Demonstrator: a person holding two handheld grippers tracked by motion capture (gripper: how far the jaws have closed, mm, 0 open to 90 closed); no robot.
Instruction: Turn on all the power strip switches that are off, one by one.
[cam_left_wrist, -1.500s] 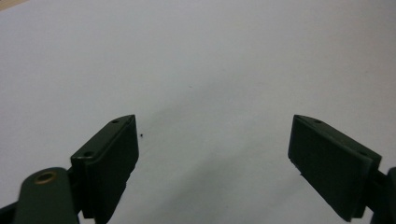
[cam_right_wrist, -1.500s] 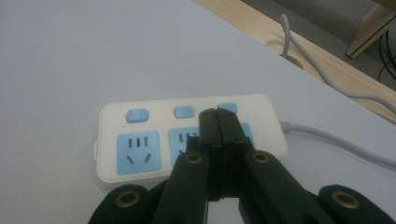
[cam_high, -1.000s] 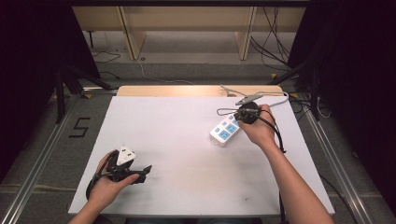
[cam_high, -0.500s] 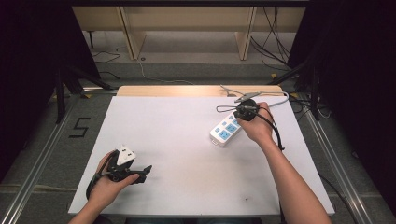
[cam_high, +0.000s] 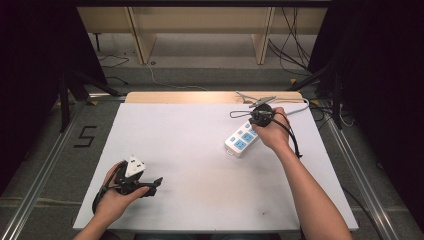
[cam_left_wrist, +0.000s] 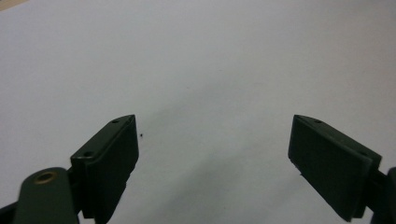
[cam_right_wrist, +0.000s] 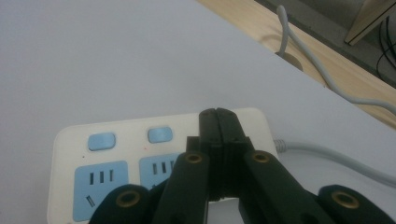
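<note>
Looking at the power strip (cam_high: 242, 140) first: lying flat on the far right part of the white table (cam_high: 190, 150), blue sockets and two blue switches (cam_right_wrist: 160, 135) facing up, grey cord (cam_right_wrist: 327, 158) running off one end toward the wooden edge. Hasn't budged compared with a second back, same spot, same angle.

Honestly not much changed anywhere. Compared the last second of the high view and got basically the same layout each time, maybe a hair of drift on the right side, nothing more. Reads to me like a pause or a slow, careful line-up over the strip, not a step finished. No plug in any socket so far, both switches looking the same.

Moving out to the right tool (cam_right_wrist: 218, 114): clamped fully shut with nothing between the jaws, tip poised over the strip's switch end, just beside the right-hand switch. Can't tell whether actually touching the plastic or hovering just above. Arm stretched well forward over the table, wrist bent, tool angled down at the strip.

Then way over at the near left corner, the left tool (cam_high: 150, 184): spread wide open, holding nothing, just bare table between the jaws. Parked low, pointing across the table, forearm barely over the near edge, well apart from the strip.
</note>
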